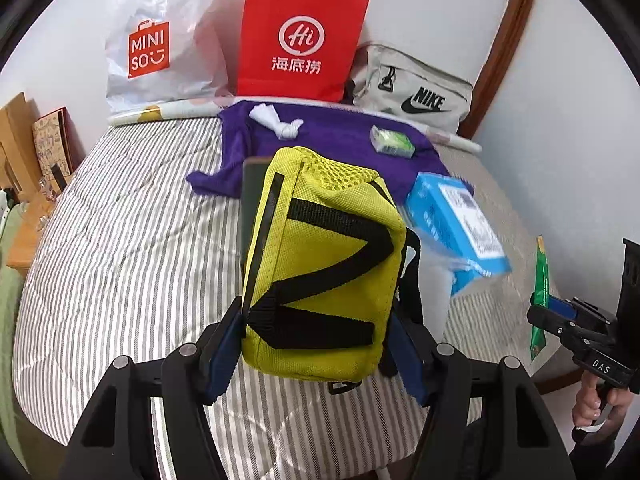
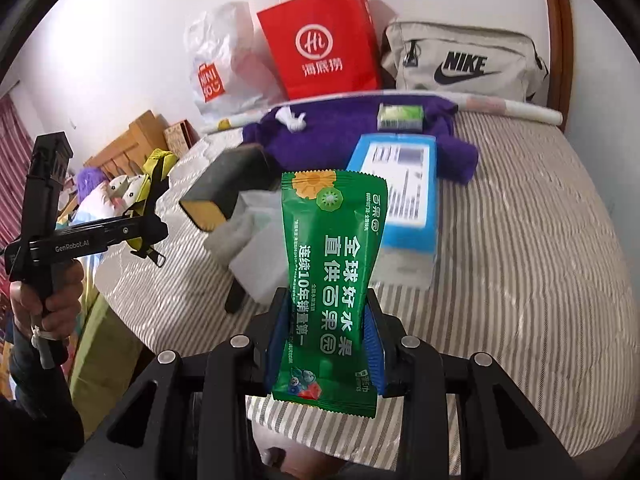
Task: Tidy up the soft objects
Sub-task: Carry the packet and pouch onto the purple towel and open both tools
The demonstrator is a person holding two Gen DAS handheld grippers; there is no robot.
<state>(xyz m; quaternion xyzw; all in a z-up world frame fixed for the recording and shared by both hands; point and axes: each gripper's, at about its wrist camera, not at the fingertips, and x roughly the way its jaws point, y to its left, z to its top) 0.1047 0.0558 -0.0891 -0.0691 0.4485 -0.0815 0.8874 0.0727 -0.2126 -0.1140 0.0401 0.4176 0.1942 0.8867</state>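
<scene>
Left wrist view: left hand-held gripper [image 1: 316, 344] clamped on yellow pouch [image 1: 320, 264], raised above striped bed [image 1: 120, 240]; right hand-held gripper [image 2: 326, 340] pinching green packet [image 2: 334, 276] upright over same bed. Likely trouble: slick packet sliding out of narrow mid-pinch, or pouch sagging free

You've got a striped bed [image 1: 120, 240] against a plain white wall [image 1: 440, 8], curved wooden headboard [image 1: 508, 40], wooden furniture [image 2: 136, 140] off left.
</scene>
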